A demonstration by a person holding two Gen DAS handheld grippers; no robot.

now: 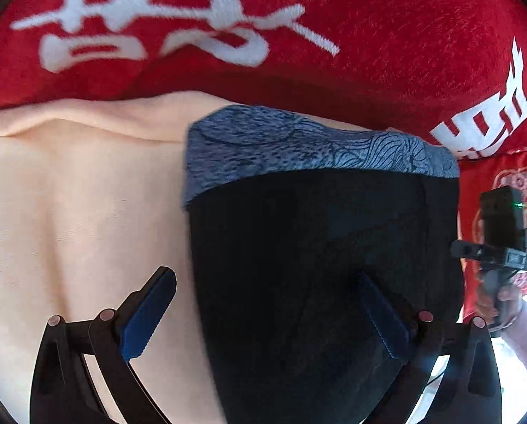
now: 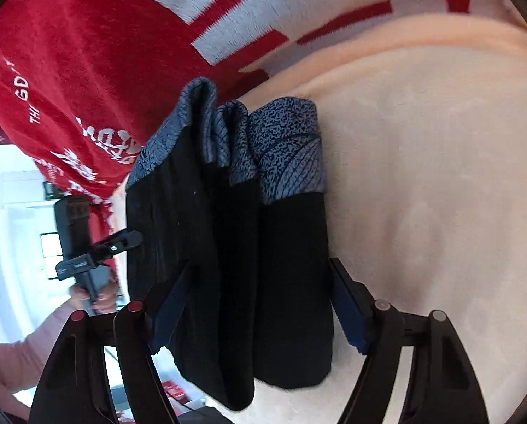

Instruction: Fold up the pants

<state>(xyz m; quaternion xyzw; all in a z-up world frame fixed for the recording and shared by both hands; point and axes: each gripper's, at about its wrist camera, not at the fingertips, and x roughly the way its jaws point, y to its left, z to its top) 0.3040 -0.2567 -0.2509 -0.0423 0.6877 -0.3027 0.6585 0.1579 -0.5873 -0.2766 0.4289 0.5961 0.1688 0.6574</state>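
Item: folded pants on cream cover, both grippers spread and holding nothing.

Largest to smallest: red blanket point(image 1: 387, 53) with white lettering; cream cover point(image 1: 69, 194) laid over it; pants point(image 2: 235, 247), black with a blue-grey patterned band point(image 1: 316, 148), stacked in several layers on the cover near its edge. Judged soft, light and limp, likely to slump or unfold if lifted by one layer; best pinched through the whole stack at a folded edge. Left gripper point(image 1: 263, 314): jaws wide, one finger over the cover, the other over the black cloth. Right gripper point(image 2: 259, 307): jaws apart, straddling the stack, pads not pressing.
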